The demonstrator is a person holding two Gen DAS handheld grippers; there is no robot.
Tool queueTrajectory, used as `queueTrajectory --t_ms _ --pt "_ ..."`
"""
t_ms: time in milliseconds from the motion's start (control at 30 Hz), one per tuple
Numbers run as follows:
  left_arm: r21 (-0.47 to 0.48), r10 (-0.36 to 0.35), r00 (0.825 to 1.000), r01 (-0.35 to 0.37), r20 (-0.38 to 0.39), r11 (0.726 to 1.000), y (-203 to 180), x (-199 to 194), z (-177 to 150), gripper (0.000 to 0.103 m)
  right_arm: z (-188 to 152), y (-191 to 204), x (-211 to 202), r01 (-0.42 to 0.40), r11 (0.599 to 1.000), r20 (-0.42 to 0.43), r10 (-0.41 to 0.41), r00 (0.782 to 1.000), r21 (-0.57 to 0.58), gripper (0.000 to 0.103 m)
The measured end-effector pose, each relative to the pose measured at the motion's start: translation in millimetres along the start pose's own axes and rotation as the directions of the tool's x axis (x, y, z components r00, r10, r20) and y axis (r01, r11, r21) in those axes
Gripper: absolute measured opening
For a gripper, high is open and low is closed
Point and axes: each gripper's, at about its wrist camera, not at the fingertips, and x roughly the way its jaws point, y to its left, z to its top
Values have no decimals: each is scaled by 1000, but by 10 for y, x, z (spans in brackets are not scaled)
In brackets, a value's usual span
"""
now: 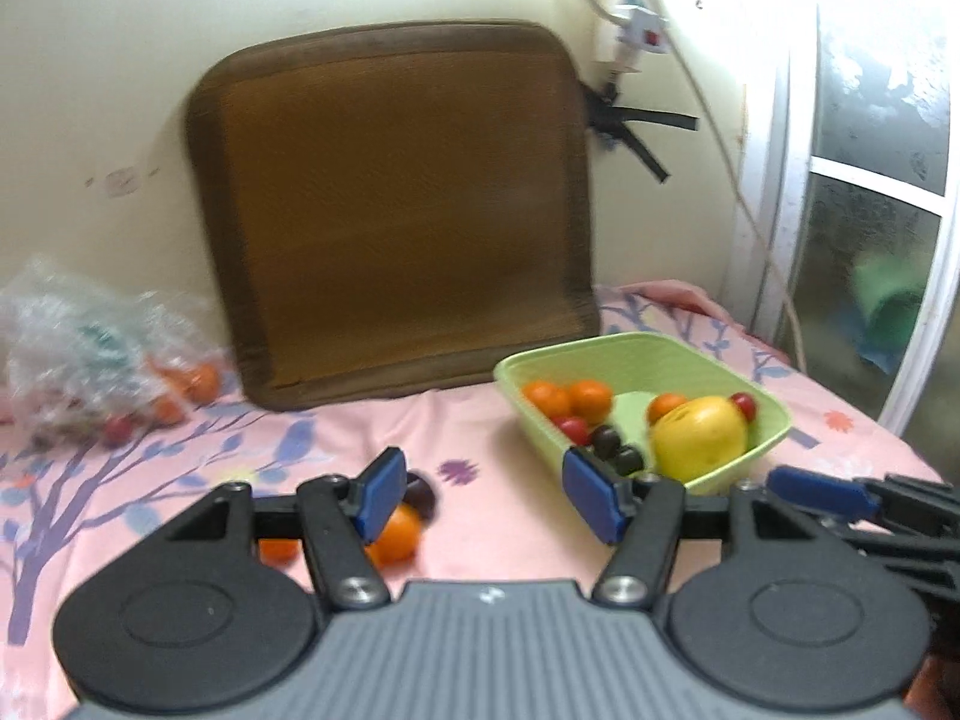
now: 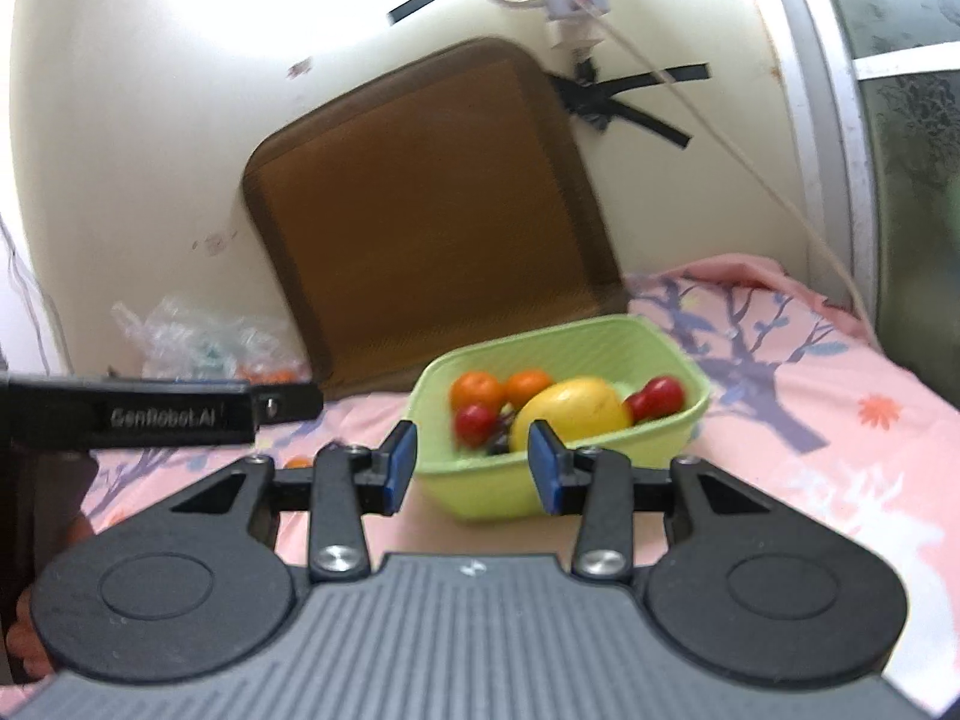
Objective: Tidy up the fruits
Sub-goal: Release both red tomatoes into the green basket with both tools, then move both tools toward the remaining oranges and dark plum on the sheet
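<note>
A light green bowl [image 1: 600,351] on the pink floral cloth holds a big yellow fruit [image 1: 699,438], small oranges [image 1: 567,399], red cherry tomatoes [image 1: 573,427] and dark fruits [image 1: 618,450]. My left gripper [image 1: 486,495] is open and empty, left of the bowl. A loose orange [image 1: 396,534] and a dark plum [image 1: 423,495] lie just behind its left pad, and a smaller orange [image 1: 279,549] sits further left. My right gripper [image 2: 475,468] is open and empty just in front of the bowl's [image 2: 480,498] near wall. The yellow fruit [image 2: 576,408] shows beyond it.
A clear plastic bag [image 1: 90,348] with more oranges and red fruit lies at the back left. A brown cushion [image 1: 390,210] leans on the wall behind. Cables and a power strip [image 1: 636,30] hang at upper right, next to a window [image 1: 870,240]. The left gripper's body [image 2: 180,414] crosses the right view.
</note>
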Motion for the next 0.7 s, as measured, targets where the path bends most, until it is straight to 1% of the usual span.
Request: queueTrajectory --t_ms 267,400,633,700 --pt "-116 64 997 -68 -44 991 670 21 -293 59 -139 351 171 -35 996 -86 28 996 -78 44" --pt "-170 76 996 -84 -55 982 975 64 -381 59 -150 509 304 -56 991 -111 43 993 -117 44" --pt "-300 34 998 -51 -62 953 1319 205 -501 59 -135 763 639 -98 979 -169 68 983 -179 44" --pt "-348 2 997 -27 -74 937 1402 245 -533 59 -129 825 752 -107 975 -187 70 980 -193 44"
